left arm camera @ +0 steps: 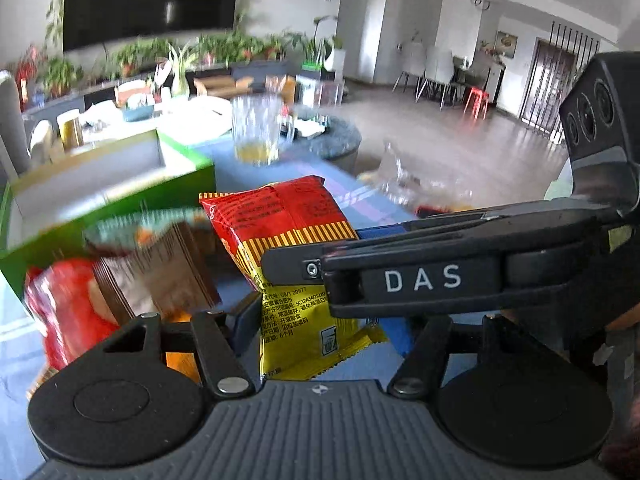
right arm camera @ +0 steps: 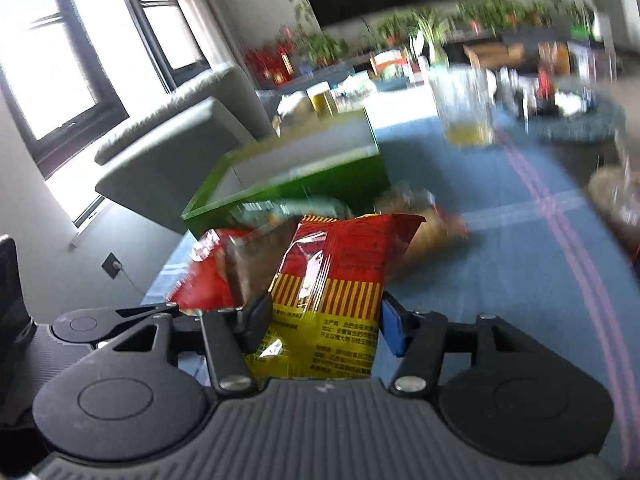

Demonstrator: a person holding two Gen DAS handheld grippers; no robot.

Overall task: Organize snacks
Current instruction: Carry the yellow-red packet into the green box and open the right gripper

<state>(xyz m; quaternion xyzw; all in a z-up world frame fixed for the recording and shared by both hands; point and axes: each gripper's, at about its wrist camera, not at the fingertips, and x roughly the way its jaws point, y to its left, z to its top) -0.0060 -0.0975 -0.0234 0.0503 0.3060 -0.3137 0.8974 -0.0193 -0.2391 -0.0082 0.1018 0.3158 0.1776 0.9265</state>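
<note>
A red and yellow snack packet (right arm camera: 332,280) sits between my right gripper's (right arm camera: 320,320) fingers, which are shut on its lower part. The same packet (left arm camera: 288,232) shows in the left wrist view, with the right gripper (left arm camera: 296,268) reaching in from the right across it. My left gripper (left arm camera: 316,320) stands open around the packet's yellow end, its fingers mostly hidden. A green box (left arm camera: 112,184) with an open top lies at left; it also shows in the right wrist view (right arm camera: 288,184). A red packet (left arm camera: 64,308) and a brown packet (left arm camera: 160,272) lie blurred in front of the box.
The blue tablecloth (right arm camera: 500,260) covers the table. A glass mug (left arm camera: 258,128) with a little yellow liquid stands behind. A crumpled clear bag (left arm camera: 404,184) lies at right. A grey sofa (right arm camera: 180,136) is beyond the table's left edge.
</note>
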